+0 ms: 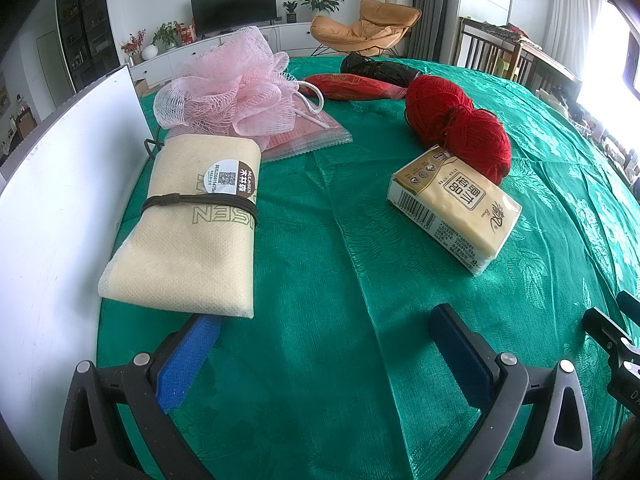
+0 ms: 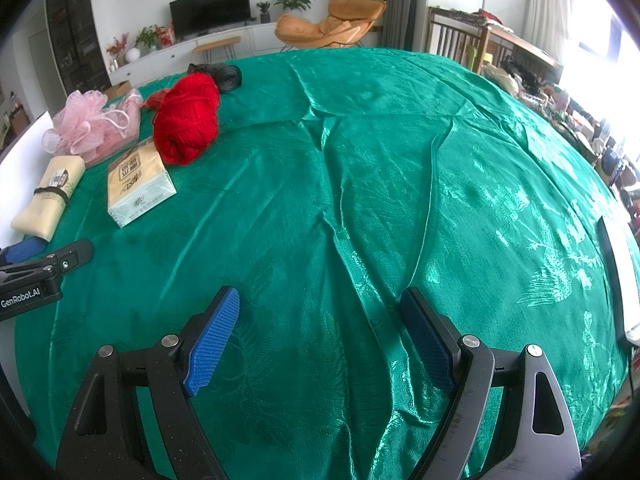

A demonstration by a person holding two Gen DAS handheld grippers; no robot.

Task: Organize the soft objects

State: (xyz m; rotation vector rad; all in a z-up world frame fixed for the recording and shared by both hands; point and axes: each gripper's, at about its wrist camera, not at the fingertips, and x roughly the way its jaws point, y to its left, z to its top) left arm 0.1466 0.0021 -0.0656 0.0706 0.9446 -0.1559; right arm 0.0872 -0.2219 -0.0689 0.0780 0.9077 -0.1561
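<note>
Above the green cloth (image 2: 360, 160) covering the bench, the right tongs (image 2: 320, 328) are seen with both blue pads spread wide; nothing is grasped and only bare cloth lies between them. The left tongs (image 1: 316, 336) are likewise released, with their jaws standing well apart. The left pad of the left tongs is positioned at the near edge of the cream folded cloth (image 1: 192, 224), which is bound by a dark cord; whether contact is made cannot be told. No object is held by either pair.

Ahead and to the right of the left tongs, the tissue pack (image 1: 456, 208) is laid flat, with the red yarn (image 1: 460, 128) touching its far end. Beyond the cream folded cloth, the pink mesh sponge (image 1: 232, 84) is set on a clear zip bag (image 1: 308, 136). Farther back, a red pouch (image 1: 352, 86) and a black bundle (image 1: 380, 68) are found near the far edge. A white board (image 1: 60, 184) stands just left of the left tongs.

From the right tongs, all of these items are located well apart, ahead and to the left.
</note>
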